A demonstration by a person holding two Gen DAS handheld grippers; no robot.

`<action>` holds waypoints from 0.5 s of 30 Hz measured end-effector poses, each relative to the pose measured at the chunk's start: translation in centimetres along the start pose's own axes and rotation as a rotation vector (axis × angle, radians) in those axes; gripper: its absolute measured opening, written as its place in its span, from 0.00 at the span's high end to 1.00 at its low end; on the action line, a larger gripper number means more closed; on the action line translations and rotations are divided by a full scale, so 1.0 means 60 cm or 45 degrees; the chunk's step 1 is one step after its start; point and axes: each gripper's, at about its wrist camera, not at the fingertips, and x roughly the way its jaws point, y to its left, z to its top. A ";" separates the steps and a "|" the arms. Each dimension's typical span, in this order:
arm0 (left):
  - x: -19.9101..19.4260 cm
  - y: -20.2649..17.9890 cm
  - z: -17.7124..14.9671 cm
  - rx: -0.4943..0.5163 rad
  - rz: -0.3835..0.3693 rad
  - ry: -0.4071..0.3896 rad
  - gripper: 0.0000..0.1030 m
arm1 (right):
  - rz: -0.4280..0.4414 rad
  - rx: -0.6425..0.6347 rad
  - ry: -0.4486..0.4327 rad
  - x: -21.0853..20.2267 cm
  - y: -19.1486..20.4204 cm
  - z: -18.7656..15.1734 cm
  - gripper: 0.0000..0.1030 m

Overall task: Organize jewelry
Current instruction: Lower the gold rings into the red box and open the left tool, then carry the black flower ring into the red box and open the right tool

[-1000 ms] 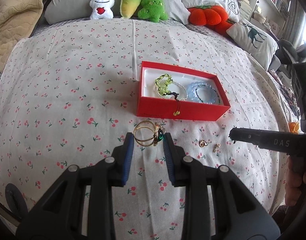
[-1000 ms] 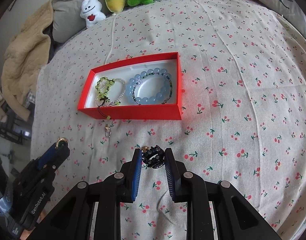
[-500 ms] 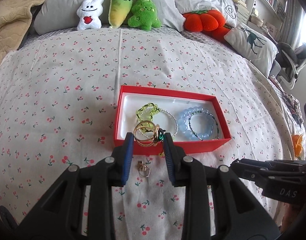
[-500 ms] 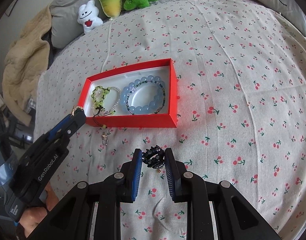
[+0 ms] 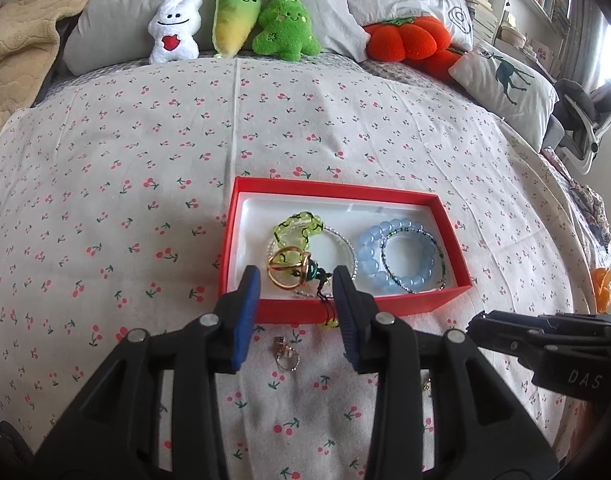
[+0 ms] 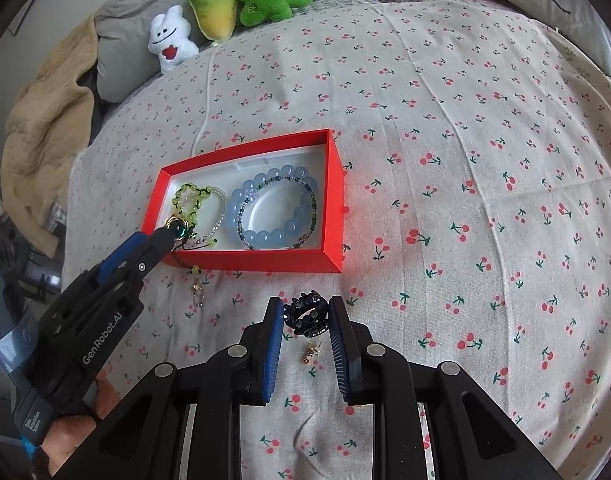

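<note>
A red box (image 5: 451,220) with a white lining lies on the cherry-print bedspread. Inside are a green bead bracelet (image 5: 297,226), a blue bead bracelet (image 5: 397,254) and thin beaded strands. My left gripper (image 5: 297,294) stands open at the box's near left wall; the gold bangle with a green stone (image 5: 291,270) lies just past its fingertips, in the box. In the right wrist view the left gripper (image 6: 167,236) reaches over the box (image 6: 333,200) corner. My right gripper (image 6: 307,318) is shut on a black studded ring (image 6: 307,314) above the bedspread.
A small gold clasp (image 5: 285,354) lies on the cloth before the box, also in the right wrist view (image 6: 197,292). A small gold earring (image 6: 309,354) lies under the right gripper. Plush toys (image 5: 233,20) and pillows line the far edge.
My left gripper carried the gold bangle over the box's near left corner and opened, letting it go. My right gripper moved slightly nearer the box, still holding the black ring.
</note>
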 end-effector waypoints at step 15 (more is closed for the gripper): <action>-0.033 0.034 -0.044 0.006 0.069 0.136 0.34 | -0.030 -0.050 -0.180 -0.007 0.035 0.049 0.77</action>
